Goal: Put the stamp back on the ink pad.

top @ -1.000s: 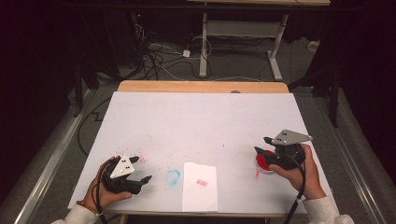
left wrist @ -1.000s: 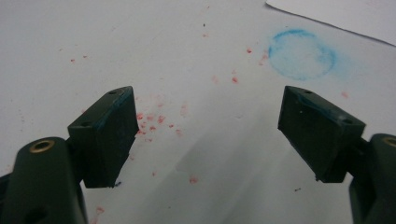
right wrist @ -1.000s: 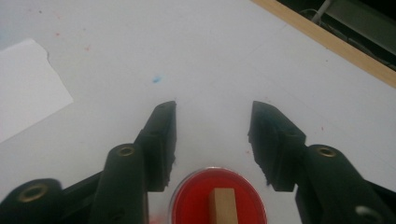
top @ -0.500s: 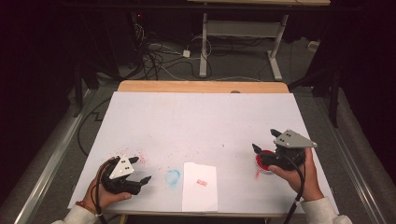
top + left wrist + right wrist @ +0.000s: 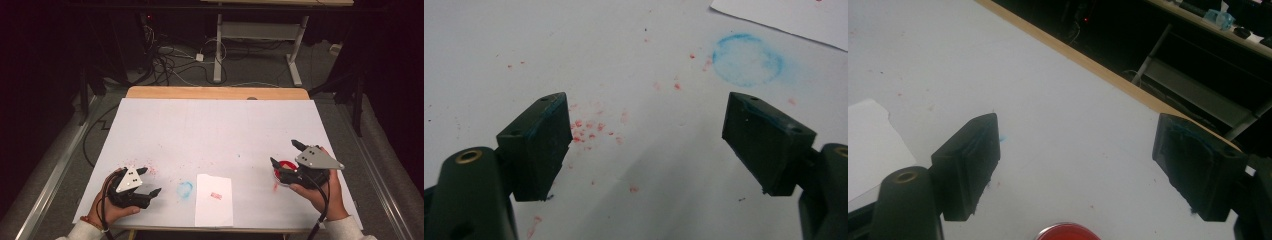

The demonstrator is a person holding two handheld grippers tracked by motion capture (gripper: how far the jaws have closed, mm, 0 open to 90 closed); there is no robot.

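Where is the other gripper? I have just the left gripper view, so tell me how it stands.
Observer: The right gripper is near the table's right edge, jaws open, held in the person's right hand.
Operator: Report what is near it.
Observer: A small round red container sits on the white table cover close by its jaws, partly hidden by the gripper.
Operator: Describe the paper at my view's top corner.
Observer: That paper sheet bears a small red stamp mark near its middle.
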